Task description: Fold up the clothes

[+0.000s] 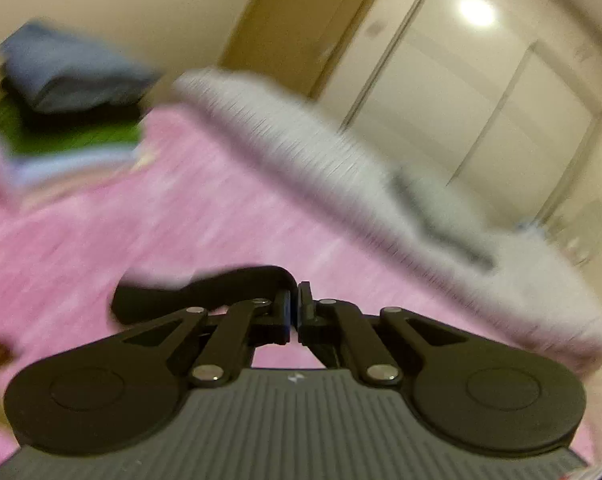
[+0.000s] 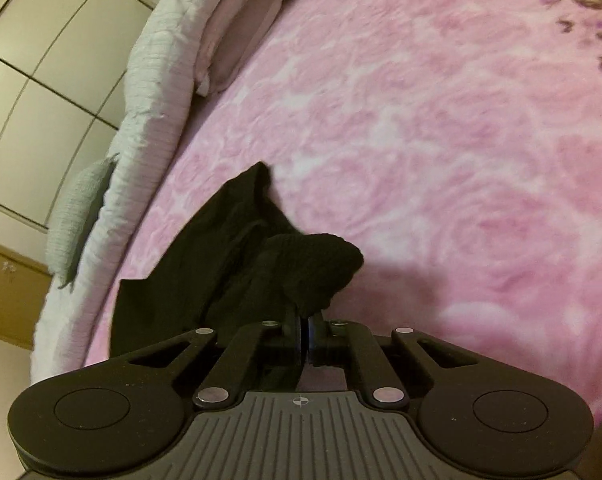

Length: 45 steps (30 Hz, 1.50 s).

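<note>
A bed carries everything, covered by a pink rose-patterned blanket (image 2: pixel 441 128). A black garment (image 2: pixel 205 264) lies crumpled on it near one edge, where a white quilt (image 2: pixel 153 80) is bunched along the side. A stack of folded clothes (image 1: pixel 61 92), blue on top, green beneath, sits farther off.

I am in a bedroom of a home. Under me lies a bed covered by a pink floral blanket (image 2: pixel 421 140), with a white quilted cover (image 2: pixel 157 64) bunched along its far edge. A stack of folded clothes (image 1: pixel 69 96) sits at the bed's far corner. Beyond the bed stand tall pale wardrobe doors (image 1: pixel 481 92) and a wooden door (image 1: pixel 301 20).
</note>
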Each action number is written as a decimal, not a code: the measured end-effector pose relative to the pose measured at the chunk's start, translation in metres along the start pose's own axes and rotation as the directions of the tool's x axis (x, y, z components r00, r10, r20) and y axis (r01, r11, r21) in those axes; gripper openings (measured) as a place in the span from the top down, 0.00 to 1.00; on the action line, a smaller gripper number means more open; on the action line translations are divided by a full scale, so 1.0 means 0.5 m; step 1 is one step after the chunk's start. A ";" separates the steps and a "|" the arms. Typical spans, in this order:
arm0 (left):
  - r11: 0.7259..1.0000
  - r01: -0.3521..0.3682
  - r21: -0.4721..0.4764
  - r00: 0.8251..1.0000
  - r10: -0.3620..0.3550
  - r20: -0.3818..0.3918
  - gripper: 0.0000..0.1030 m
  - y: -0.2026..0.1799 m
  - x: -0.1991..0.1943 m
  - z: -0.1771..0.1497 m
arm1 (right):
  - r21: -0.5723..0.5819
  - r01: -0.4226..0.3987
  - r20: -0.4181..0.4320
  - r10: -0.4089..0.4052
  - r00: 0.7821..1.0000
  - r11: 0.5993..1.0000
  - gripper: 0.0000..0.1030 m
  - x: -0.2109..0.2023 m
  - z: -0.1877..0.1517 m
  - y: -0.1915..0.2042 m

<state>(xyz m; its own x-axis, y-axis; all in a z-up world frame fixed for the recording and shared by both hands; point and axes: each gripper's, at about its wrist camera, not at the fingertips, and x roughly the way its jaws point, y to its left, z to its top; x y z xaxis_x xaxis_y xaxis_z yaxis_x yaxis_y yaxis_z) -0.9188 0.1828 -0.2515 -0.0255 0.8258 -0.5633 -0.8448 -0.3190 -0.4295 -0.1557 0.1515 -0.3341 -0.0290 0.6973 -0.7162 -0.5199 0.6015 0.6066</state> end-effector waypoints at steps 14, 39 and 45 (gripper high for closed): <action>0.940 -0.341 -0.012 0.910 0.327 -0.257 0.92 0.082 0.115 -0.148 | -0.080 0.345 -0.066 -0.350 0.934 0.935 0.96 0.012 -0.029 -0.066; 0.995 0.096 -0.012 0.885 -0.090 -0.456 0.74 -0.299 0.482 -0.189 | 0.078 0.022 -0.243 -0.003 0.970 0.997 0.39 0.164 -0.080 0.144; 0.988 0.156 -0.013 0.847 -0.141 -0.513 0.96 -0.312 0.614 -0.174 | 0.204 0.062 -0.238 -0.012 0.971 0.977 0.39 0.189 -0.164 0.168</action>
<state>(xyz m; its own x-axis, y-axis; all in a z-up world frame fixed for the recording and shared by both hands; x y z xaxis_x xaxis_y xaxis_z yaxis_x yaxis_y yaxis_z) -0.7483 0.4459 -0.4187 0.3715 0.5054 -0.7788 -0.8314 -0.1923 -0.5214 -0.2720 0.2359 -0.3792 -0.2248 0.5773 -0.7850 -0.3352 0.7107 0.6186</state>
